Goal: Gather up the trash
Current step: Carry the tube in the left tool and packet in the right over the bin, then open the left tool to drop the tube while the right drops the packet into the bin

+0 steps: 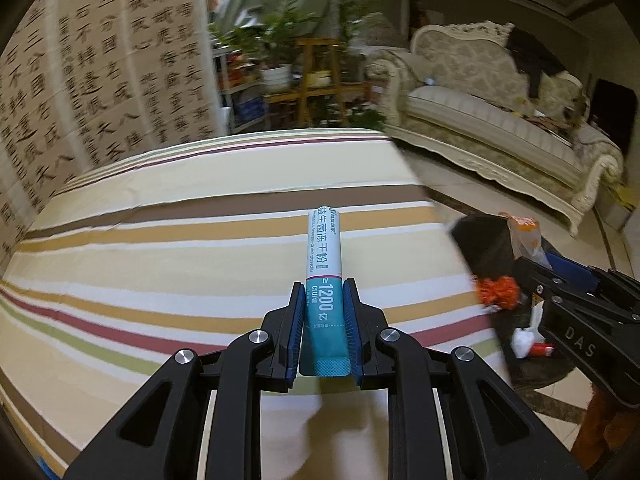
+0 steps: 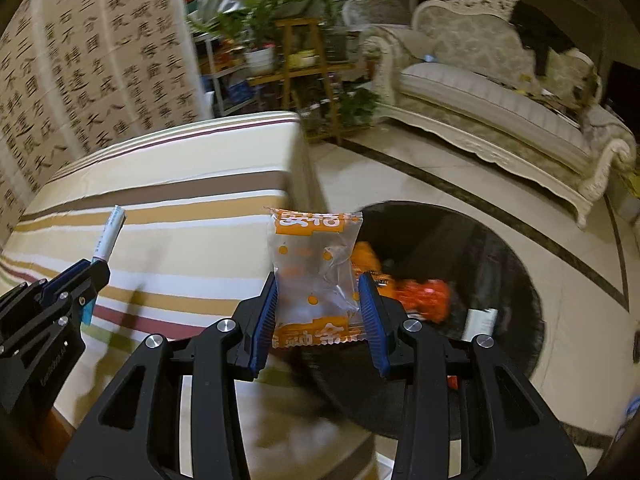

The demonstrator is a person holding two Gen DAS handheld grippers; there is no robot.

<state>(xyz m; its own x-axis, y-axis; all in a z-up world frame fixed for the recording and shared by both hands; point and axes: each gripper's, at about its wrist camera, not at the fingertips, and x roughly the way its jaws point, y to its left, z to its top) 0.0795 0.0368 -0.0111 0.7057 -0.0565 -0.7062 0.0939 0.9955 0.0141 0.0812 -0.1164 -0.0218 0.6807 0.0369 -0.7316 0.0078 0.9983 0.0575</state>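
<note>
**Both claws loaded, bin not yet under either**

Blue ribbed pads of the left gripper (image 1: pixel 323 328) pinch the lower end of a teal-and-white powder stick sachet (image 1: pixel 324 276), which juts forward over the striped cloth-covered table (image 1: pixel 160 240). The right gripper (image 2: pixel 318 316) clamps a crinkly clear-and-orange plastic snack wrapper (image 2: pixel 314 276) by its 2 side edges, near the table's corner.

Risks, as I judge them: the wrapper is thin and slick, so a quick swing could let it slip out and land on the tiled floor (image 2: pixel 400 168). The round black trash bin (image 2: pixel 460 264), already holding orange scraps, sits low beside the table; releasing early would miss its rim. The 2 grippers also travel close together and might knock.

Both claws tilt steeply downward, side by side.
</note>
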